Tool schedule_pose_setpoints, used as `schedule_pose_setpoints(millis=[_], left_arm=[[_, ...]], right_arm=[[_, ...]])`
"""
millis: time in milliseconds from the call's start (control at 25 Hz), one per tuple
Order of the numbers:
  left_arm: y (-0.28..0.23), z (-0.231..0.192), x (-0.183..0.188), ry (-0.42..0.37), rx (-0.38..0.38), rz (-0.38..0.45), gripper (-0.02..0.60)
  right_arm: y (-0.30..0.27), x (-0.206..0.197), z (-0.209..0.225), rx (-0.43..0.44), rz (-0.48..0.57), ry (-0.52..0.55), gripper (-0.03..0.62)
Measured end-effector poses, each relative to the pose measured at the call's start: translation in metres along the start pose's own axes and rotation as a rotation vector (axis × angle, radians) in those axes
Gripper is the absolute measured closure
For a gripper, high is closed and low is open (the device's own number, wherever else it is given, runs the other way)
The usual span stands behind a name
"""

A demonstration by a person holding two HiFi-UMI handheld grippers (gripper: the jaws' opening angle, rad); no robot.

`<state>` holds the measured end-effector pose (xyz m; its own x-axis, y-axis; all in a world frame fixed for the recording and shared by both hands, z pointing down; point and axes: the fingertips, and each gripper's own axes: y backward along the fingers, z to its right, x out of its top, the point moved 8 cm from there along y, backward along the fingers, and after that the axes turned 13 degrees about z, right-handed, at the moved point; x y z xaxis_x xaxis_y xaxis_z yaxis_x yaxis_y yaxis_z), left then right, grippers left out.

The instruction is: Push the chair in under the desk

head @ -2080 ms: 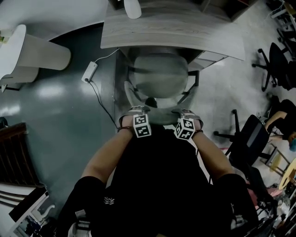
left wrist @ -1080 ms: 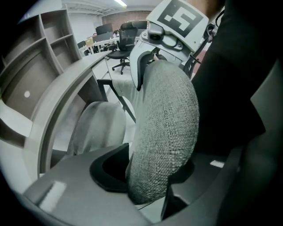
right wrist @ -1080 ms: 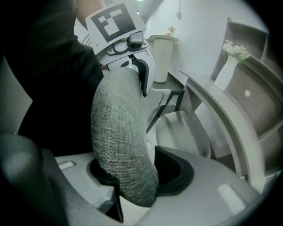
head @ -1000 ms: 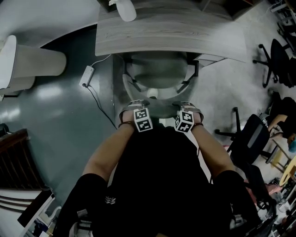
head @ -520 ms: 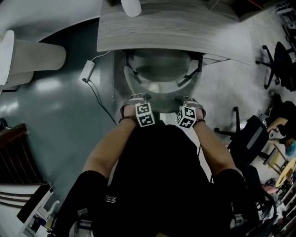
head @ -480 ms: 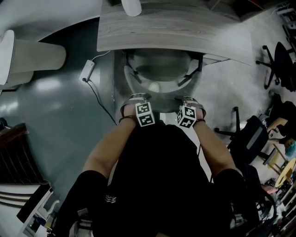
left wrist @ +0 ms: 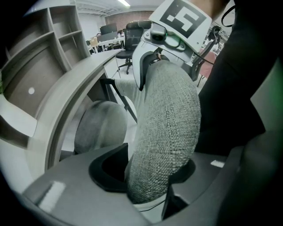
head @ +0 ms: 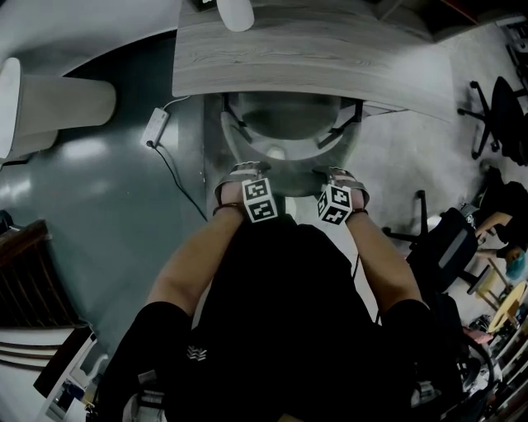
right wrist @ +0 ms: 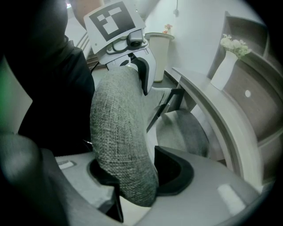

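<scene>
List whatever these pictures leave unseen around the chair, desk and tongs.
- Chair base: head view, hidden under the seat and desk.
- Left tongs and right tongs: in the head view their jaws are covered by the marker cubes and the hands; only the gripper views show them on the backrest.
- Seat front: head view, tucked beneath the desk.
- Vase: head view, cut off by the top edge.

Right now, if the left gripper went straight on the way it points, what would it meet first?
The chair's backrest: its padded top edge sits between the jaws of the left gripper, which look closed on it. Pushing on would likely just drive it deeper in.
</scene>
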<state>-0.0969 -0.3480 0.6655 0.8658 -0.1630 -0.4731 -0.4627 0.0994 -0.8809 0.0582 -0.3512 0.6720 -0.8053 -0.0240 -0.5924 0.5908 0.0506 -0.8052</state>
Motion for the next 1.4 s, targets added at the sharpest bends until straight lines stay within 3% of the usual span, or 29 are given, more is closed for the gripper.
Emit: schedule_pose_setpoints(millis=[400, 1040, 1400], left_arm=[[-0.003, -0.036, -0.001, -0.007, -0.002, 0.009, 0.373], [-0.014, -0.04, 0.006, -0.021, -0.034, 0.023, 0.374], [-0.011, -0.035, 0.006, 0.027, -0.02, 0.063, 0.333]], right_arm=[[-0.008, 0.004, 0.035, -0.007, 0.001, 0.0, 0.408], [-0.008, -0.008, 0.046, 0.023, 0.0, 0.049, 0.408], [-0.004, -0.009, 0.041, -0.002, -0.008, 0.004, 0.388]])
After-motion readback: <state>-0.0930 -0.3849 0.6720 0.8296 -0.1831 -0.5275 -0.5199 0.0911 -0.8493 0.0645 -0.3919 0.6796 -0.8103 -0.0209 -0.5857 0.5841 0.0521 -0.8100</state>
